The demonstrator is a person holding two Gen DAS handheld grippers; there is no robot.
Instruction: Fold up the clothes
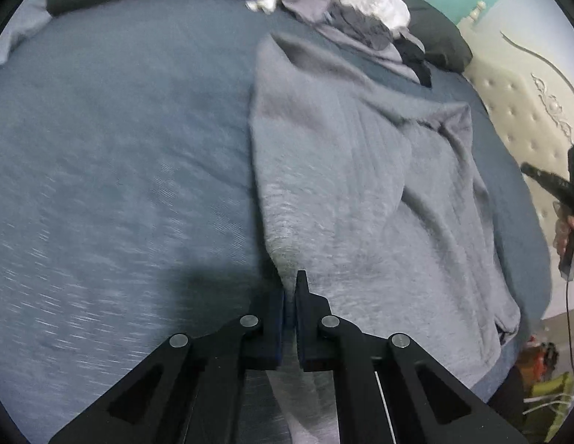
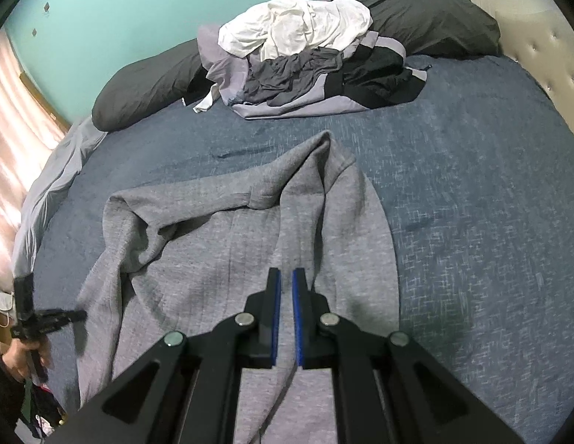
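A grey knit garment (image 1: 361, 192) lies spread and creased on the blue bed cover (image 1: 113, 155). My left gripper (image 1: 290, 288) is shut on the near end of the garment's left edge, and the cloth runs back under the fingers. In the right wrist view the same garment (image 2: 220, 244) lies below my right gripper (image 2: 286, 277), whose blue pads (image 2: 276, 318) are all but together with only a thin slit. From the left wrist view the right gripper (image 1: 527, 170) hangs in the air beside the garment's right edge, holding nothing that I can see. The left gripper (image 2: 77, 314) shows at the garment's left edge.
A heap of white, grey and black clothes (image 2: 305, 59) sits at the far side against dark pillows (image 2: 435, 18). A padded cream headboard (image 1: 520, 111) runs along the right. The turquoise wall (image 2: 139, 7) is behind. A hand (image 2: 24, 359) holds the left gripper's handle.
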